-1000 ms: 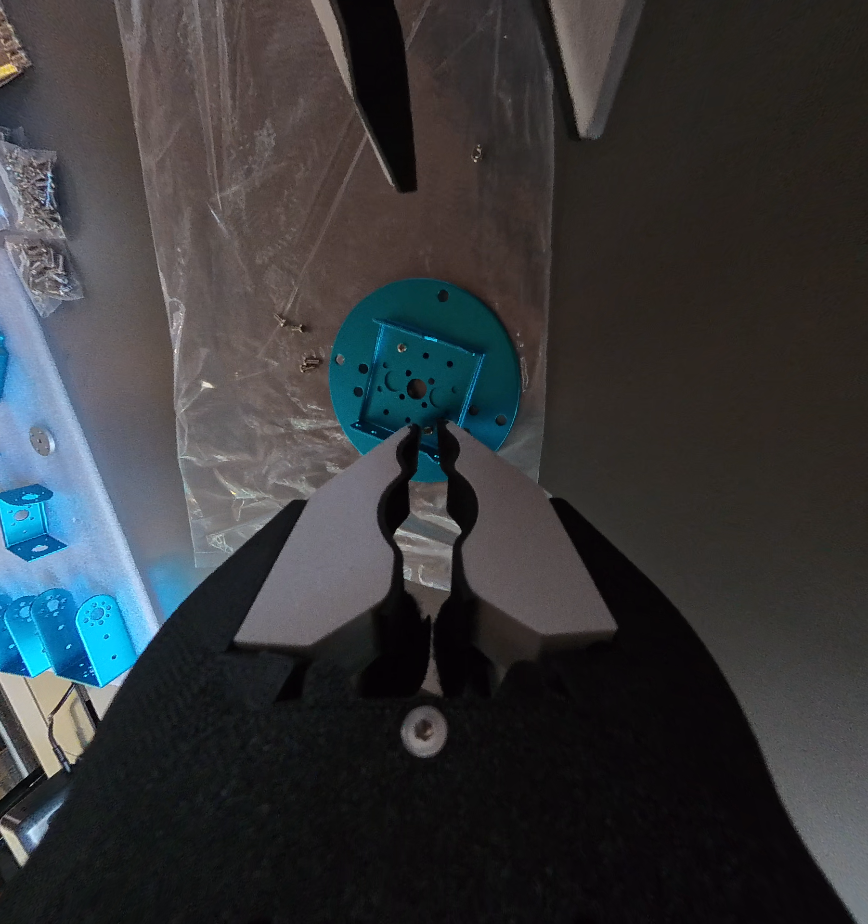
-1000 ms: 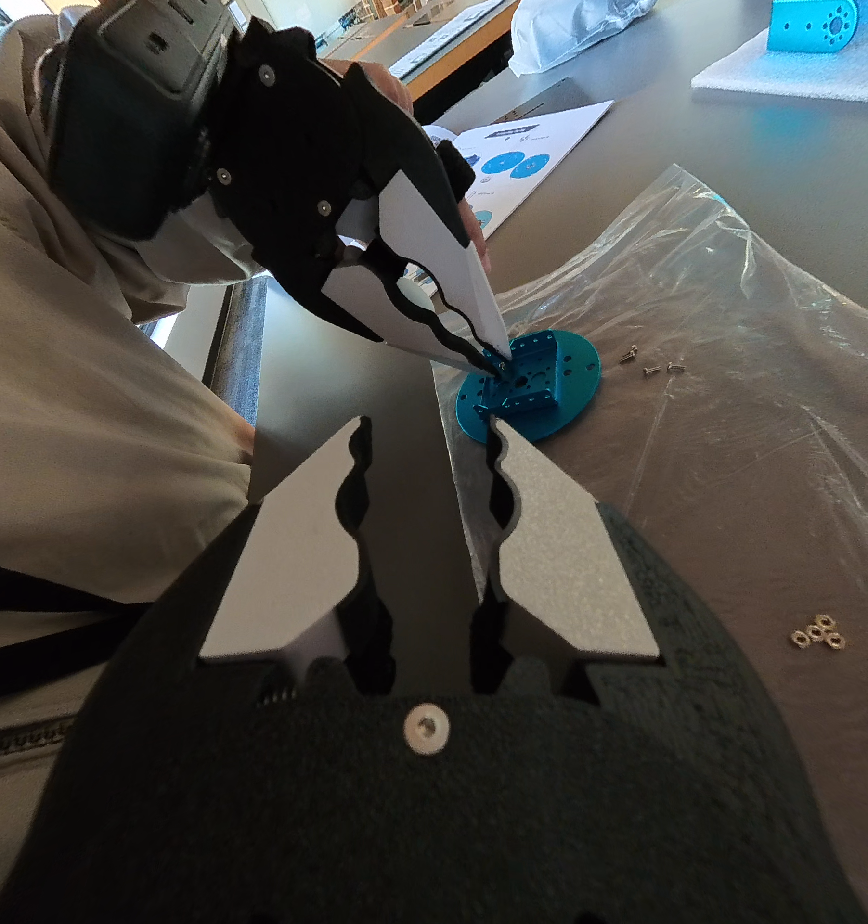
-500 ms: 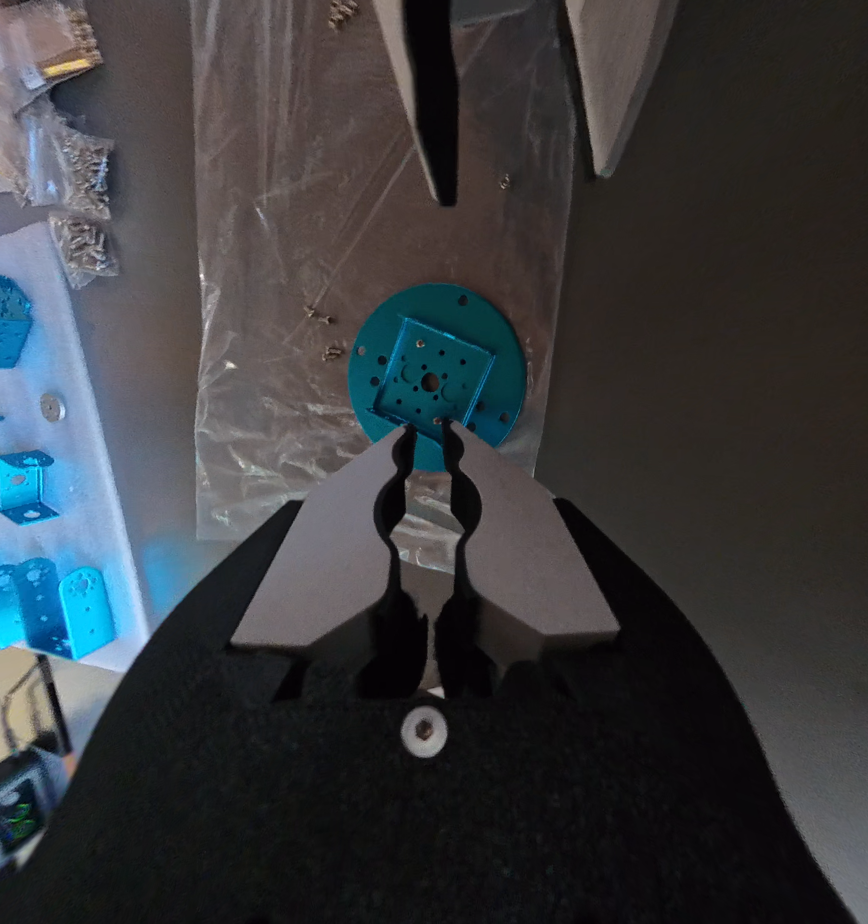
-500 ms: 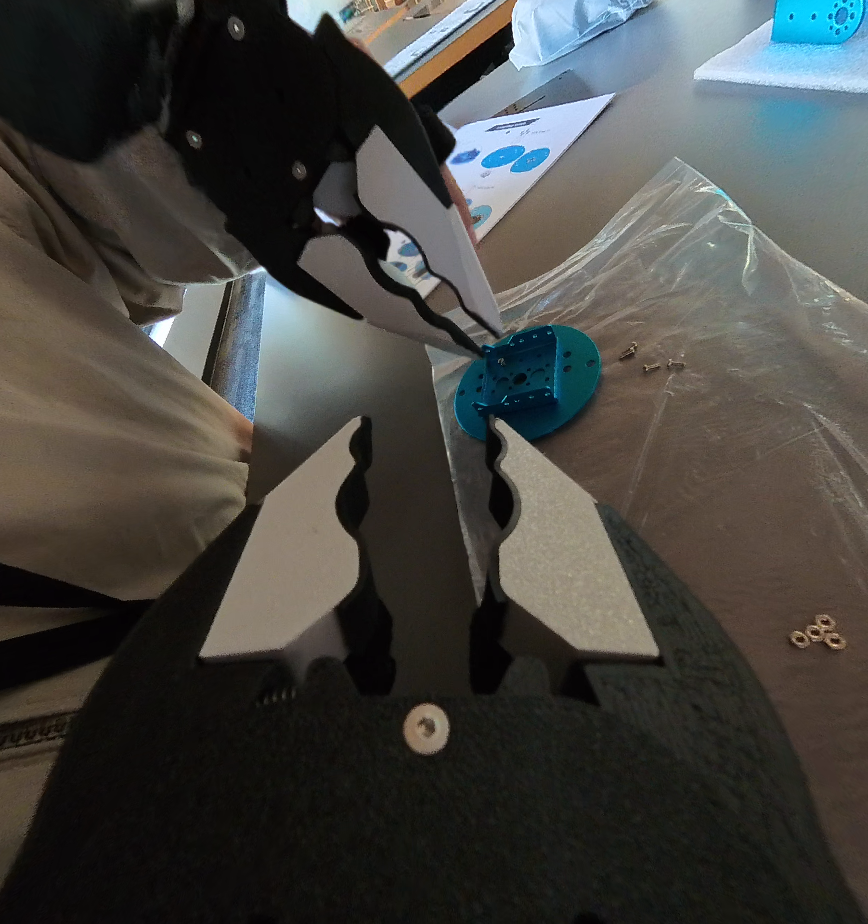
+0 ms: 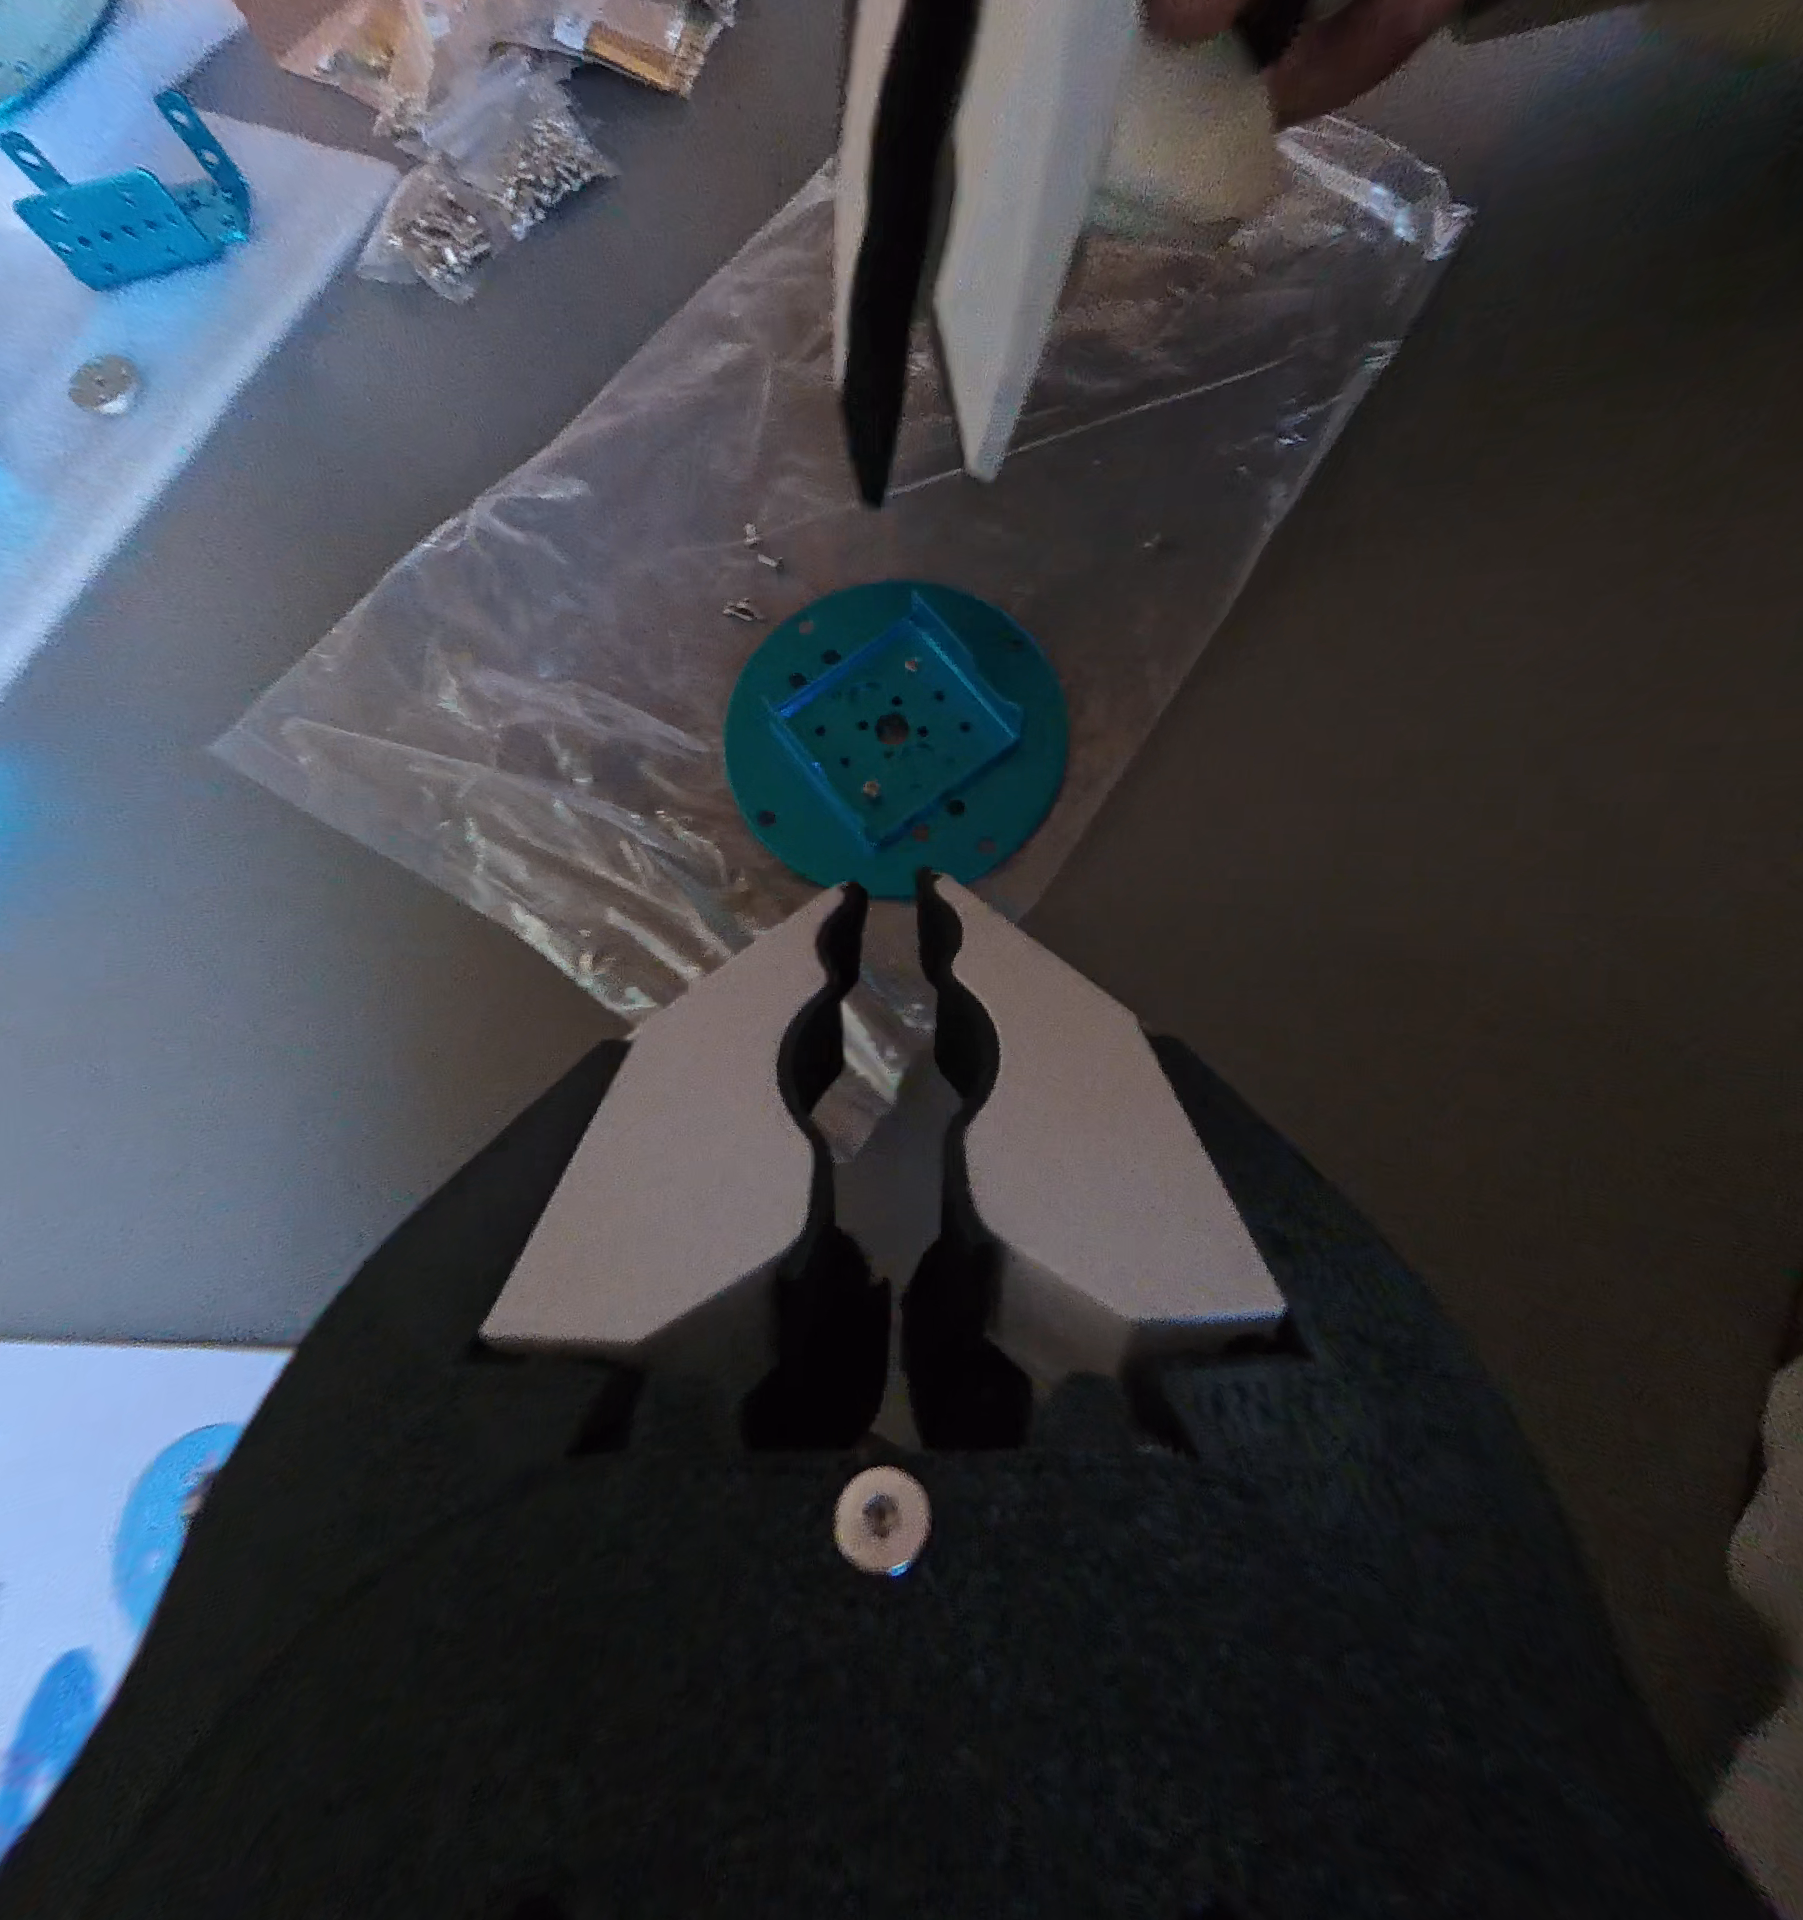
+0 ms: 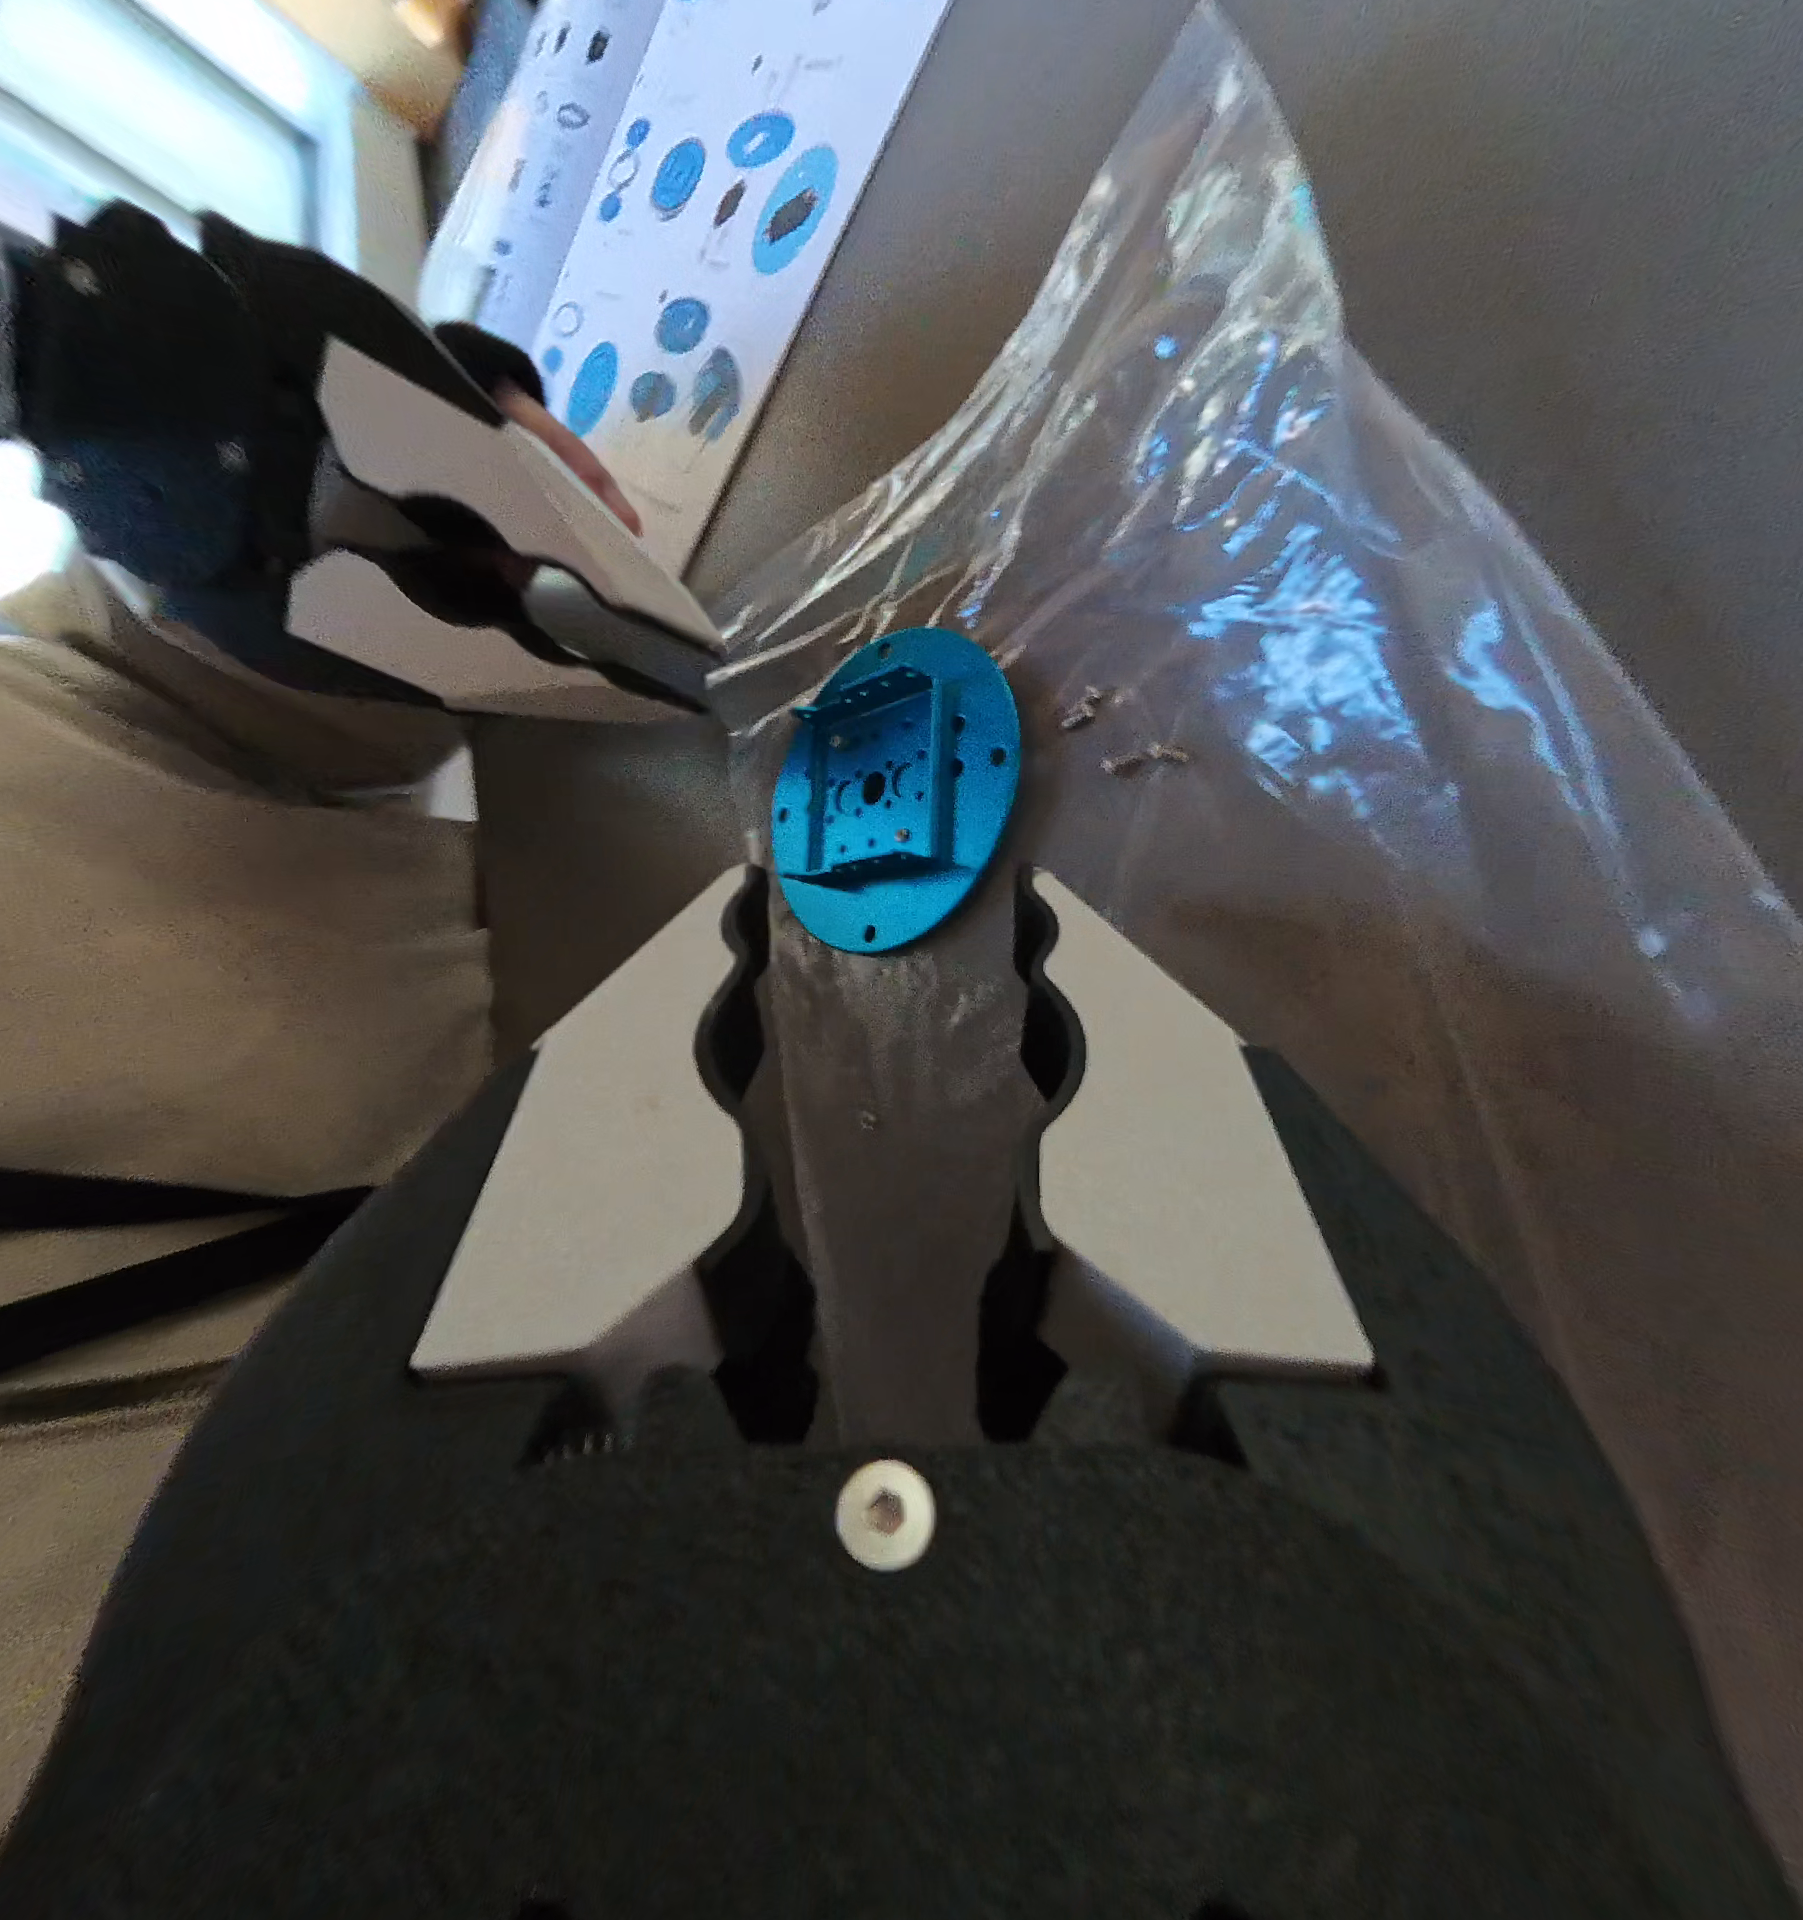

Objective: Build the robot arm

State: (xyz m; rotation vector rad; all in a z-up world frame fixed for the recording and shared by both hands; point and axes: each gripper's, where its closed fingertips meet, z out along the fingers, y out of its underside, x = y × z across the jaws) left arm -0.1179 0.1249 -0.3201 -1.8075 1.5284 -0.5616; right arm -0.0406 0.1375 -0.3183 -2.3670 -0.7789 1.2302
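The left gripper (image 5: pixel 889 885) stands nearly closed, a narrow gap between its tips, holding nothing; the blue disc (image 5: pixel 1001 665) with its square bracket (image 5: pixel 892 732) lies just ahead — on the plastic bag (image 5: pixel 523 717); the right gripper (image 6: pixel 889 873) gapes wide, empty, the disc just beyond its tips.

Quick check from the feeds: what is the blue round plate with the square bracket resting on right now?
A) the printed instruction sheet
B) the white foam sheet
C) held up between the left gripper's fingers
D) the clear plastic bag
D: the blue round plate lies flat on the clear plastic bag, and the left gripper is empty, just short of its rim.
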